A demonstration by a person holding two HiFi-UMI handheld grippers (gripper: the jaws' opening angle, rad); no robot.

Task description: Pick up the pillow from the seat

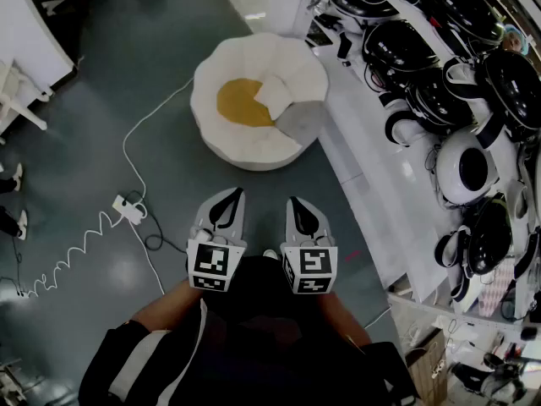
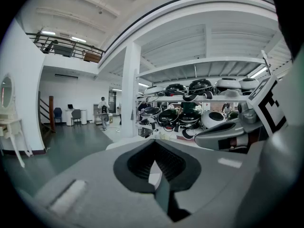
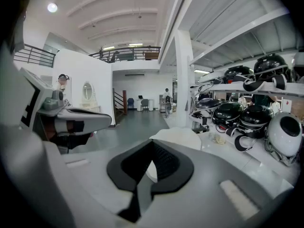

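Holding the left gripper (image 1: 230, 194) and the right gripper (image 1: 296, 203) side by side just in front of the body, both pointing a little downward toward the seat (image 1: 245, 149). Pressing the jaws of each gripper together, clenched, with nothing between them. Seeing on the left, on the grey floor (image 1: 110, 83), a white power strip (image 1: 129, 209) with a white cable (image 1: 135, 138) curling away from it. Finding the round white seat further ahead on the floor, well apart from both grippers. Noticing the white pillow (image 1: 272, 98) lying on top of this seat, at the right edge of the yellow middle (image 1: 238, 101) and just beside a grey patch (image 1: 300, 121). Passing along the right side a long white shelf (image 1: 372, 167), loaded with many black and white helmets (image 1: 397, 47).
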